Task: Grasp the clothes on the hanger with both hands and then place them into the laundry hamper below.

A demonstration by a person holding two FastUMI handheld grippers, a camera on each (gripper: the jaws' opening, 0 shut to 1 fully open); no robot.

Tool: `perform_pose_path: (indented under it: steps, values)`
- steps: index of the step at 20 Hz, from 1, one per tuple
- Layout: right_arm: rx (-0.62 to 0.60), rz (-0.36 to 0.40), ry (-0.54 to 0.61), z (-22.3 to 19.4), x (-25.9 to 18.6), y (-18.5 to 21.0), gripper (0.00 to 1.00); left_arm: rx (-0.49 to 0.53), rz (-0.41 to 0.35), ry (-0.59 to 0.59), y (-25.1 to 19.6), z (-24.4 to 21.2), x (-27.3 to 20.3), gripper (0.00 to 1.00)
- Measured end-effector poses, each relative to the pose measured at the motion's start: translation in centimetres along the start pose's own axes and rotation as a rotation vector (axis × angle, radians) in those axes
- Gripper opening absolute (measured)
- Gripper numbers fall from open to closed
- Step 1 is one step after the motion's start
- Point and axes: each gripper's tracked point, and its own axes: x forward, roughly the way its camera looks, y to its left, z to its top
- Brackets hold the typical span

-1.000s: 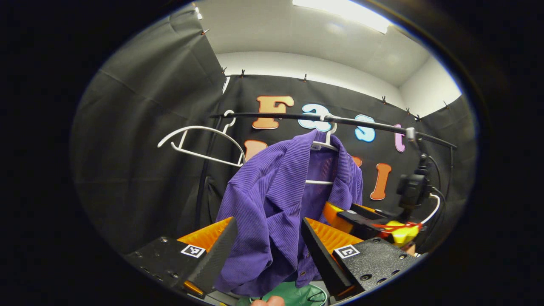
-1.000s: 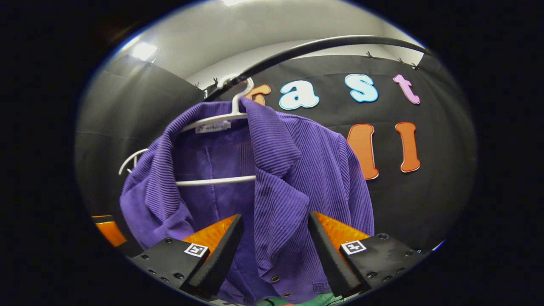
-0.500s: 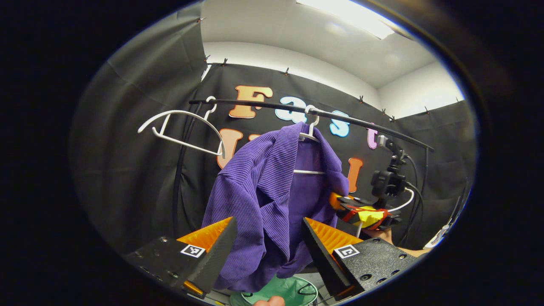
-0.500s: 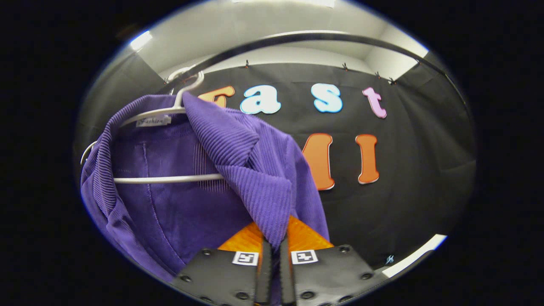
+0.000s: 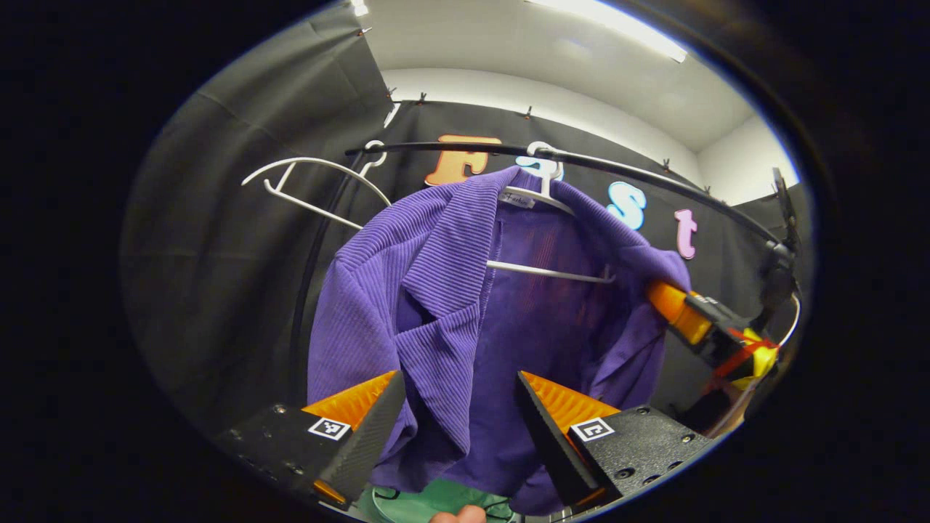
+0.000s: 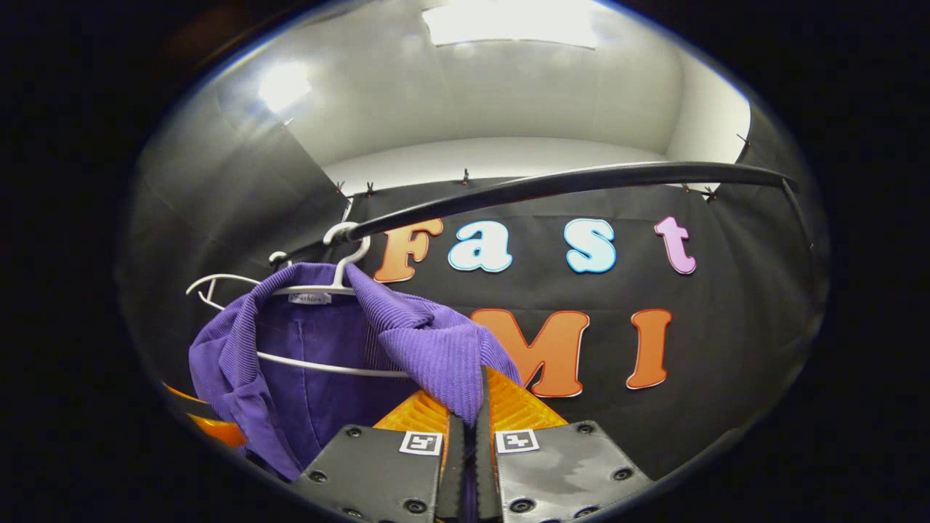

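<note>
Halfway-ish: right claw (image 6: 465,436) is clamped on the purple jacket's (image 5: 436,290) lapel, left claw (image 5: 458,414) gapes around the other lapel. Jacket hangs on its hanger (image 5: 545,211); green hamper (image 5: 436,501) waits at 6 o'clock.

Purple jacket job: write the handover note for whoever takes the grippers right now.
Right gripper: shut on the jacket, pinching its front edge on that side.
Left gripper: open, fingers either side of the other front edge, not gripping.
Jacket hangs on the white hanger, hooked on the black rail. A second, bare hanger hangs on the rail beside it. Green hamper sits below the jacket.
Done: right-side grasp.
Left: shut the left gripper on the fabric, work the jacket off the hanger, lower it into the hamper, release.
</note>
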Motion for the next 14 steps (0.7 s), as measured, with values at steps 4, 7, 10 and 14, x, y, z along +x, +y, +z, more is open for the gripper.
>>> perform_pose_path:
  steps: [4,7,10,14]
  values:
    - [0.061,0.147,-0.041,1.1,-0.4,0.4,0.1,0.09,0.188,-0.043,1.1,-1.8,3.5,0.95]
    - [0.086,0.2,-0.041,1.2,-0.4,0.4,0.13,0.135,0.35,-0.099,4.4,-1.0,5.2,0.93]
    - [0.099,0.208,-0.039,0.7,-0.2,0.0,0.13,0.198,0.299,-0.089,4.5,-1.2,5.4,0.86]
    - [0.089,0.165,-0.058,0.6,0.4,-0.6,0.13,0.258,0.255,-0.102,4.9,2.4,2.0,0.07]
